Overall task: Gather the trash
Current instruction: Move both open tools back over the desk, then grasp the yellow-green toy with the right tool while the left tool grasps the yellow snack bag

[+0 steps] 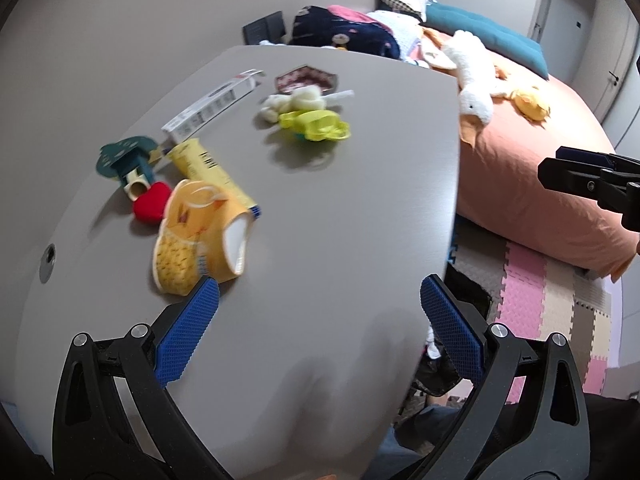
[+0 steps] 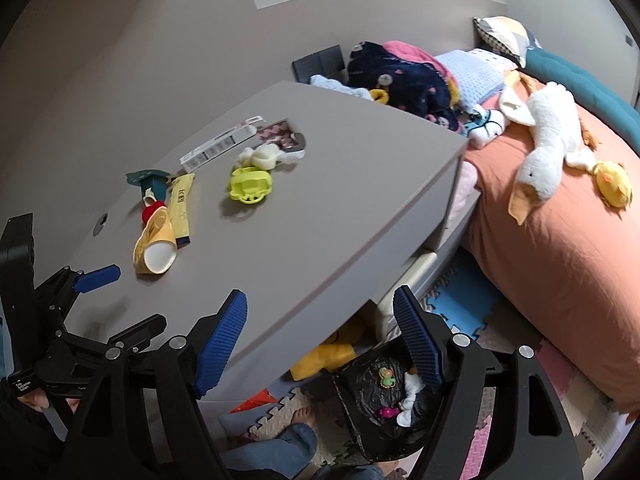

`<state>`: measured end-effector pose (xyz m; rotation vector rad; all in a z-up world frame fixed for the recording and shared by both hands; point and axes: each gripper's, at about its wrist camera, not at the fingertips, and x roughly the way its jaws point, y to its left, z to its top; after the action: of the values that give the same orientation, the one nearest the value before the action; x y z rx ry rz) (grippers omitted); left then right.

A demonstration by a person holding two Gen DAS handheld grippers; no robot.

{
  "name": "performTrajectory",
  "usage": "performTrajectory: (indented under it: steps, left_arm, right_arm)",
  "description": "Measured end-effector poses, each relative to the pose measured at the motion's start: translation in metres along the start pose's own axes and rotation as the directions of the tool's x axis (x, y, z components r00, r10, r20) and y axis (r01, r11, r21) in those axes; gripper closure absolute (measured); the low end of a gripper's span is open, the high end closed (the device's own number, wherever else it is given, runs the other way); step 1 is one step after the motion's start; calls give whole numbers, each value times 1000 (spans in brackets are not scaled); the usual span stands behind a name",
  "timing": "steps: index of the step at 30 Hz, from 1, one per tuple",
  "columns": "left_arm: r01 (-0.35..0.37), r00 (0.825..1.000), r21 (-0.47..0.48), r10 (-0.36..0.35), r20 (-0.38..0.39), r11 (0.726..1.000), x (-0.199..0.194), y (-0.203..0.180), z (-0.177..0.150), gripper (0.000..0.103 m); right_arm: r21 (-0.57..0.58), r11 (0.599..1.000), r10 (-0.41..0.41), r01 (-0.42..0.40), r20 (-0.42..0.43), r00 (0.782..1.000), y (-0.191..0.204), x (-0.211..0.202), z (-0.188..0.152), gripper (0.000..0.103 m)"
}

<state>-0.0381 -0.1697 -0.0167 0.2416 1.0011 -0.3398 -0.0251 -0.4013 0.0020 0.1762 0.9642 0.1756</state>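
Observation:
A grey table (image 1: 340, 208) (image 2: 340, 208) carries a crushed yellow paper cup (image 1: 200, 236) (image 2: 156, 246), a yellow tube (image 1: 208, 168) (image 2: 180, 208), a white carton (image 1: 212, 106) (image 2: 216, 148), crumpled white tissue (image 1: 296, 100) (image 2: 264, 156) and a lime-green plastic toy (image 1: 316, 124) (image 2: 250, 184). My left gripper (image 1: 318, 308) (image 2: 96, 280) is open and empty, just in front of the cup. My right gripper (image 2: 320, 332) (image 1: 592, 176) is open and empty over the table's front edge, above a black trash bag (image 2: 384, 400) holding tissue and small items.
A teal holder (image 1: 128, 156) and a red heart (image 1: 152, 200) lie by the cup, a patterned dish (image 1: 306, 78) at the back. A bed with orange cover (image 2: 560, 240), a plush goose (image 2: 548, 152) and clothes stand to the right. Foam mats cover the floor.

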Motion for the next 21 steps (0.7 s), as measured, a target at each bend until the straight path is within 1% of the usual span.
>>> performTrajectory:
  steps: [5,12,21]
  left_arm:
    - [-9,1000,-28,8,-8,1000,4,23,-3,6]
    - [0,1000,-72,-1,-10,997,12,54,-3,6]
    - [9,999,-98,-12,-29,995,29,79,1,6]
  right_arm:
    - [-19,1000,8,-8,-14,1000,16,13,7,27]
    - [-42,999,12,-13,-34,999,38,34,18,27]
    - [-50,999,5,-9,-67,998,55,61,31,27]
